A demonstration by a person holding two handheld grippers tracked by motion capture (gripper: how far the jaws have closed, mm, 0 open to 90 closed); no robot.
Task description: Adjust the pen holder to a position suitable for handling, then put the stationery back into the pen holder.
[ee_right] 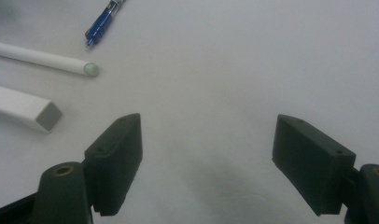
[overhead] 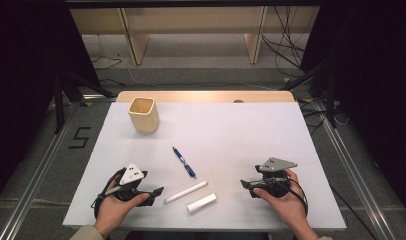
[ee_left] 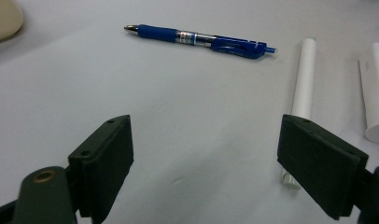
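Presently, both grippers rest low near the front edge of the white table [overhead: 291, 130], each in one of the person's hands, and neither holds anything. The left gripper [overhead: 158, 190] has its jaws spread wide, with bare table between them in the left gripper view; the right gripper [overhead: 244, 183] likewise stands open over bare surface.

The items lie between the two grippers: a thin white rod [overhead: 186, 192] just beside the left gripper's tips, a shorter square white stick [overhead: 201, 203] close in front of it, and a blue pen [overhead: 184, 162] a little farther up the table. A beige square cup [overhead: 143, 114] stands upright at the far left, well apart from them.

Judged from this layout, the work is at the approach stage: no item is gripped. The likely next move is for the left gripper to straddle the thin white rod, which requires lowering both pads to table level and closing squarely across its narrow, round body, since it may roll.
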